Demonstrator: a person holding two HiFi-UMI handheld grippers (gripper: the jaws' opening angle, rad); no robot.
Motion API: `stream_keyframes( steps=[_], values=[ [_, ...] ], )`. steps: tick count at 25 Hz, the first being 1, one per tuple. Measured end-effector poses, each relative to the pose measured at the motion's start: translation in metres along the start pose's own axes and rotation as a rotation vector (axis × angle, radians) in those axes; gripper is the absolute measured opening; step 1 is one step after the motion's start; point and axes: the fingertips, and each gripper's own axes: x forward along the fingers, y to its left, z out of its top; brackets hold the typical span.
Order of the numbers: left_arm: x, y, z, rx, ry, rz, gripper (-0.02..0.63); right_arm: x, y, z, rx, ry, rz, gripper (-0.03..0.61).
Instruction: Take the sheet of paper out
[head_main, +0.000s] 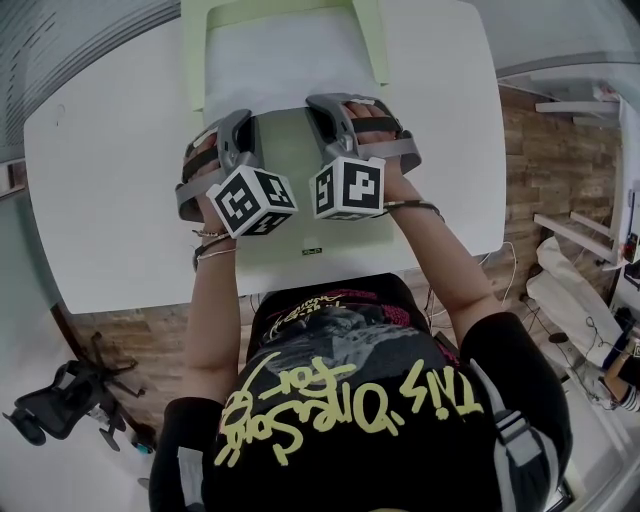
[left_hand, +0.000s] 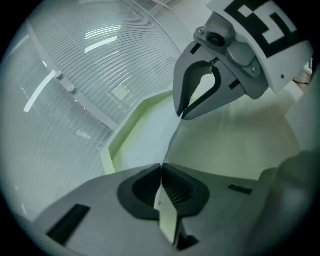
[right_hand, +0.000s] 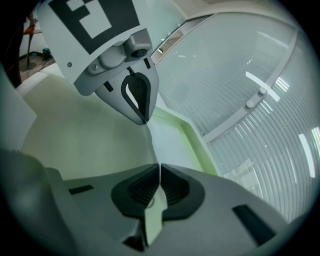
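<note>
Fingers (left_hand: 142, 190) on my left gripper (left_hand: 161, 167) are pressed together on a thin pale green layer (head_main: 292, 140). The right gripper (right_hand: 159, 167) pinches the same layer just beside it, and each gripper view shows the other one clamped on that raised edge. The white table (head_main: 120, 200) carries a light green folder (head_main: 194, 60) at its far side. The white sheet (head_main: 290, 60) lies flat inside the folder's rim, beyond both grippers. I can't tell whether the layer I hold is the near end of that sheet, tinted by the folder, or the folder's own cover. As I judge it, the grip is set and the near edge is lifted off the table. The sheet is not out yet: most of it sits within the green rim. Drawing it clear of the folder is the part left to do.
</note>
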Motion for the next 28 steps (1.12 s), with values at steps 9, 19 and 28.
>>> stream_keyframes(
  steps=[9, 19, 28],
  values=[
    [-0.004, 0.001, -0.006, -0.009, -0.016, -0.006, 0.011, -0.001, 0.007, 0.005, 0.014, 0.001, 0.008, 0.012],
    [-0.014, 0.0, -0.003, -0.007, -0.025, -0.013, 0.01, -0.01, 0.008, 0.007, 0.03, 0.001, 0.009, 0.012],
    [-0.025, -0.001, -0.002, -0.013, -0.029, -0.004, 0.009, -0.02, 0.012, 0.01, 0.049, -0.006, 0.013, 0.012]
  ],
)
